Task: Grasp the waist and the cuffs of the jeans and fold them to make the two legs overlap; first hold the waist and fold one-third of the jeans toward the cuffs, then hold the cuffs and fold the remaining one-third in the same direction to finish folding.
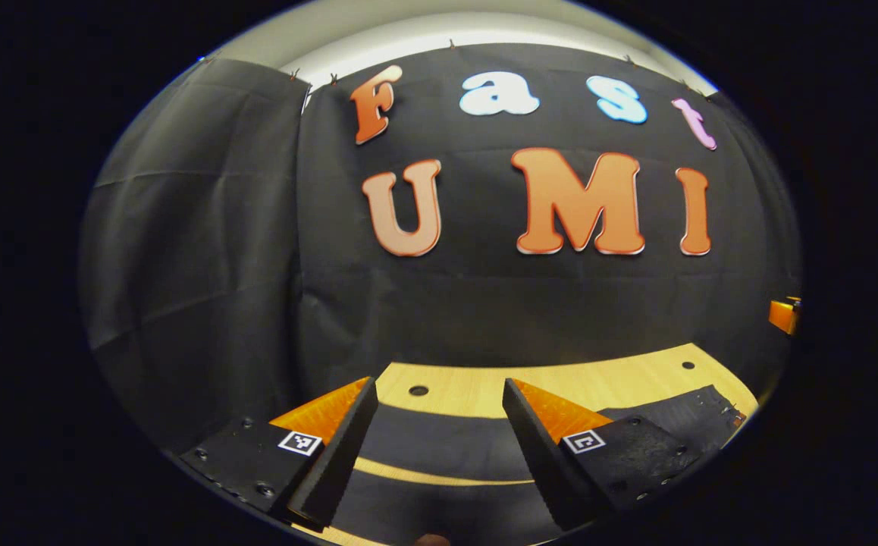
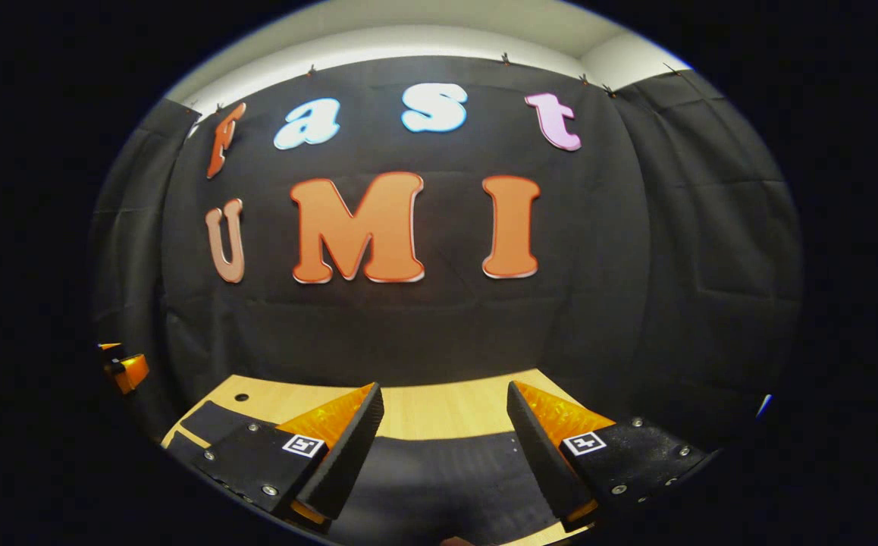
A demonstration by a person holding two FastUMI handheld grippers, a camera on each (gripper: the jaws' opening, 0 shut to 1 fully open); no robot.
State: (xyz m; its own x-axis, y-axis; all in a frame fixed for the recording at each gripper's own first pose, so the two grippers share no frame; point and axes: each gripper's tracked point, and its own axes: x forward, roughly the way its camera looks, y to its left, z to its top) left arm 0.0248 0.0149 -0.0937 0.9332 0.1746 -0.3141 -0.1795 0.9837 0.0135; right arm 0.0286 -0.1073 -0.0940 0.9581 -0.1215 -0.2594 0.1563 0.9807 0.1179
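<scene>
We hold both tools above the near edge of the wooden surface [image 1: 477, 390], and we take the dark jeans [image 1: 439, 447] lying flat on that surface as our landmark. In the left gripper view, the left tool [image 1: 439, 425] hangs over the jeans with its two black fingers [image 1: 340, 447] set well apart, nothing between them but the cloth below and a thin strip of bare wood showing across the denim. A corner of the jeans with a few small metal fittings reaches toward the right edge of the surface, beyond the tool's right finger. A round hole [image 1: 418, 390] in the wood lies just past the jeans' far edge, and another hole [image 1: 688, 365] sits farther right. At the far right rim of this view an orange part of the right tool [image 1: 784, 315] peeks in, level with the jeans' side. In the right gripper view, the right tool [image 2: 445, 428] likewise hovers over the jeans [image 2: 439, 470], its fingers [image 2: 352, 455] spread wide and touching no cloth that we can see. The jeans' far edge runs straight across between them, with bare surface [image 2: 439, 409] beyond it up to the black booth cloth [image 2: 439, 326]. To the left of the jeans, an orange piece of the left tool [image 2: 124, 368] shows.
</scene>
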